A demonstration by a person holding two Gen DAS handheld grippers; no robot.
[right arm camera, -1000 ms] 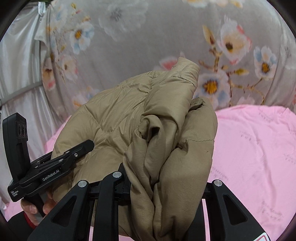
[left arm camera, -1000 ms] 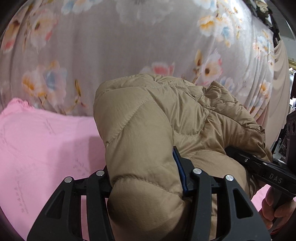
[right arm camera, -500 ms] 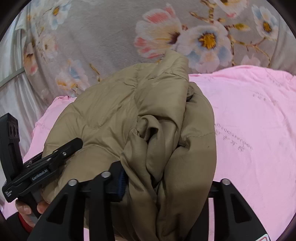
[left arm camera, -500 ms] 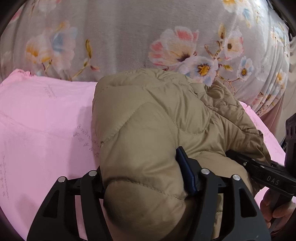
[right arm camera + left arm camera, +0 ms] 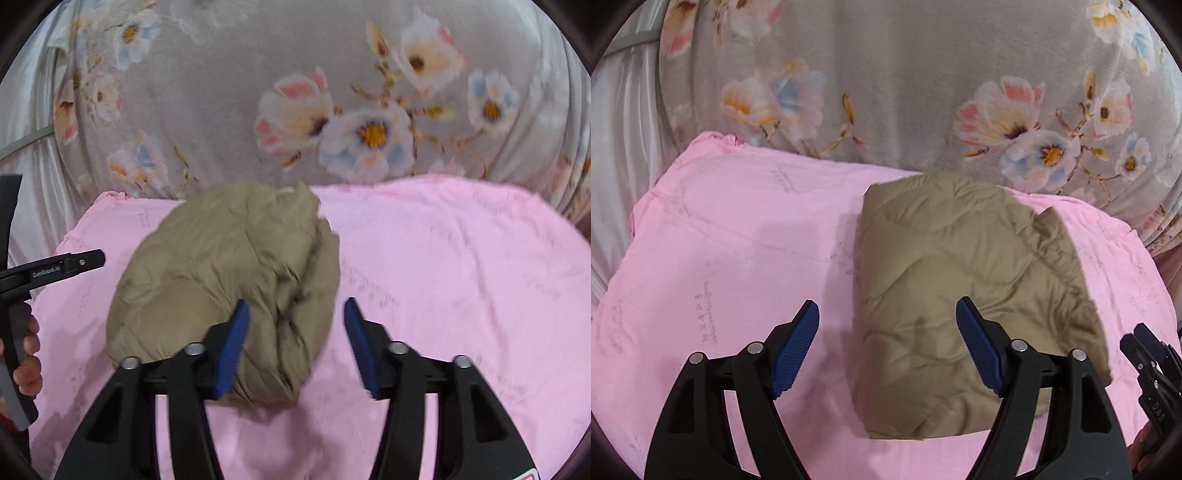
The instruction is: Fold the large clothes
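Observation:
A tan quilted puffer jacket (image 5: pixel 960 280) lies folded into a compact bundle on the pink sheet (image 5: pixel 738 258); it also shows in the right wrist view (image 5: pixel 221 273). My left gripper (image 5: pixel 888 328) is open and empty, just in front of the bundle's left edge. My right gripper (image 5: pixel 295 325) is open and empty, its jaws standing before the bundle's right end. The left gripper also shows at the left edge of the right wrist view (image 5: pixel 77 260), and the right gripper at the lower right of the left wrist view (image 5: pixel 1145 347).
A grey floral blanket (image 5: pixel 923 92) rises behind the pink sheet (image 5: pixel 461 258). Pale satin fabric (image 5: pixel 624 147) hangs at the far left. A hand (image 5: pixel 29 350) holds the left gripper's handle.
Both grippers were shut on the jacket and held it up. The jacket has come down onto the pink sheet, both grippers have opened and let go, and both have drawn back.

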